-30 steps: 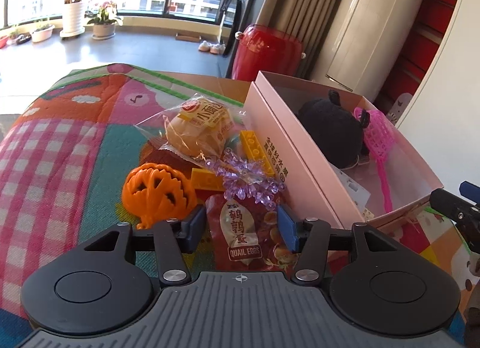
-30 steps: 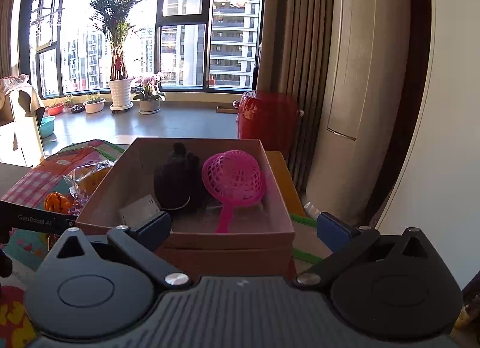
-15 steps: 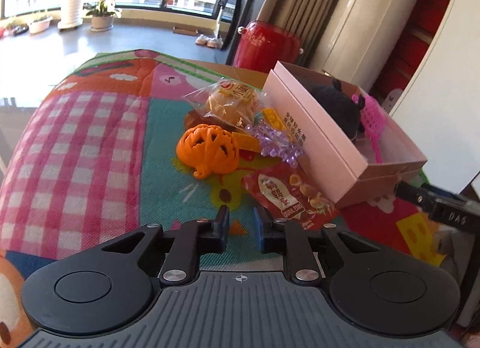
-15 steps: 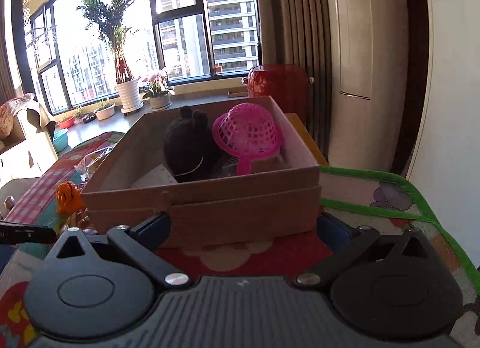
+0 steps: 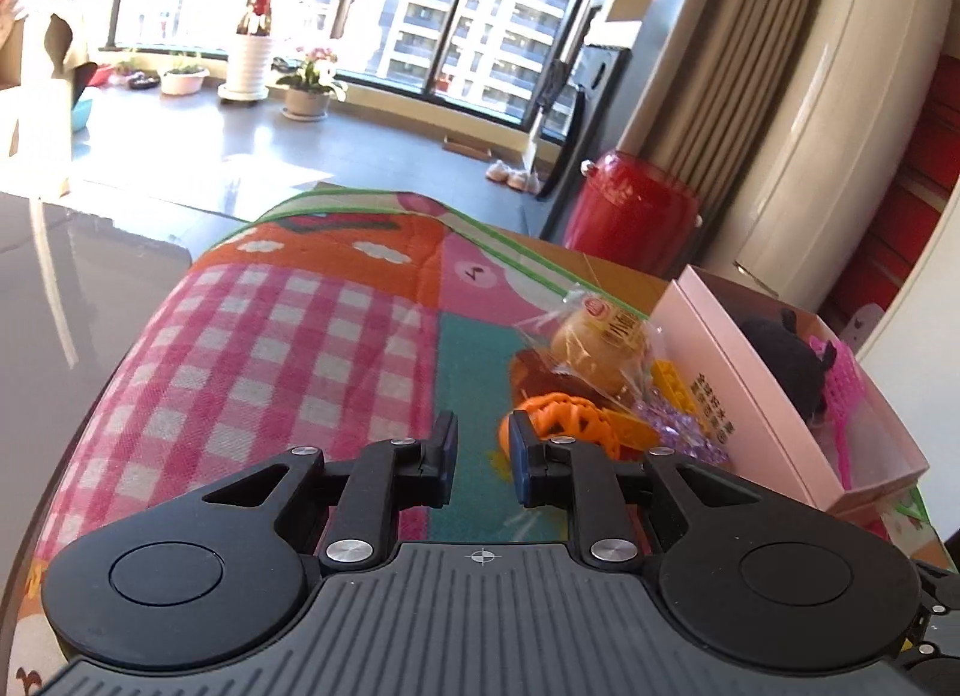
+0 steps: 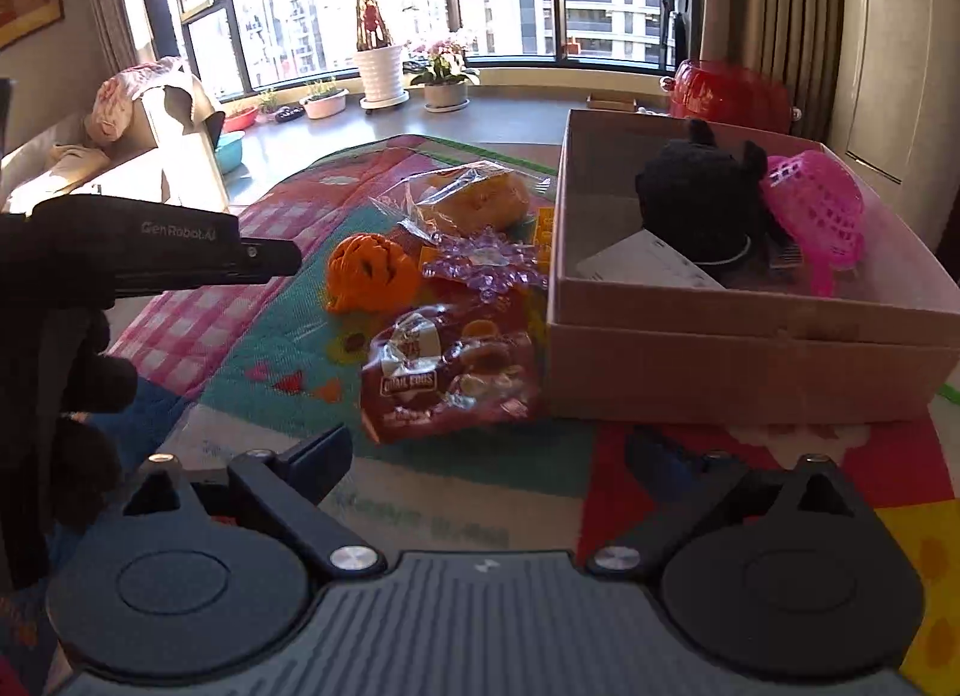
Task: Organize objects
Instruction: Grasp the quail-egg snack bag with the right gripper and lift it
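Note:
A pink cardboard box [image 6: 750, 360] stands on a colourful mat [image 5: 288, 336] and holds a black plush toy [image 6: 699, 198] and a pink plastic scoop [image 6: 822, 216]. Left of the box lie an orange pumpkin toy [image 6: 369, 273], a purple bead cluster [image 6: 486, 267], a bagged bun [image 6: 474, 204], a yellow brick [image 5: 672, 384] and a red quail-egg packet [image 6: 450, 372]. My left gripper [image 5: 483, 465] is nearly shut and empty, raised short of the pumpkin [image 5: 564, 426]. My right gripper [image 6: 486, 462] is open and empty in front of the packet and box.
A red bin [image 5: 627, 210] stands beyond the mat by the curtain. Potted plants [image 6: 381, 72] line the window. A white cabinet [image 5: 840, 126] rises behind the box. The left gripper's body [image 6: 138, 252] shows at the left of the right wrist view.
My left gripper narrowed its jaws, pulled back and lifted away from the quail-egg packet. My right gripper swung left from the box front, so the loose items came into its view.

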